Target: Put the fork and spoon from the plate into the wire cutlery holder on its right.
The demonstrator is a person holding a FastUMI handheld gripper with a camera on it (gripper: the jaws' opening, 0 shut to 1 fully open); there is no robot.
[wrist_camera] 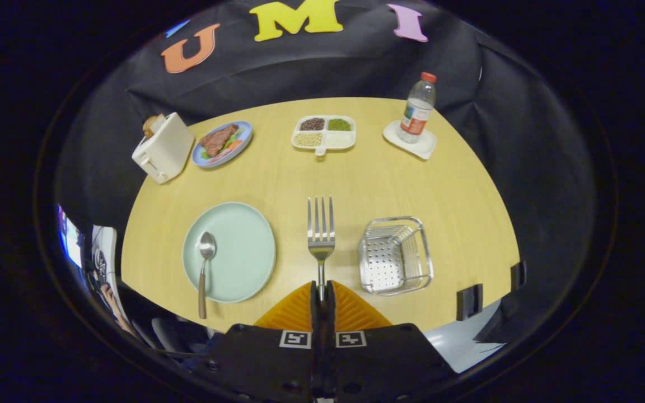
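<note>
The fork (321, 235) is up in the air, clamped by its handle between the two orange fingers (294, 310), tines pointing away, hanging over bare table (367, 179) between the plate (244, 252) and the holder (395, 254). The gripper (322, 291) is clenched tight on that handle, pads pressed together with only the thin stem between them.

So this is the carry, and the drop is what counts. The holder sits just right of the fork, open top, perforated walls and wire rim. My read: swing right until the fork hangs over the middle of the basket, tip it so one end leads down inside the rim, and let go only when it is well within the walls. Release too early and it could clip the wire edge and bounce onto the table.

The spoon (205, 263) waits on the plate's left side, bowl on the plate and its brown handle overhanging the near rim. That one is not yet done.

Farther back stand a toaster (161, 150), a food plate (221, 143), a divided tray (324, 133) and a bottle (417, 109), all well apart from the action.
</note>
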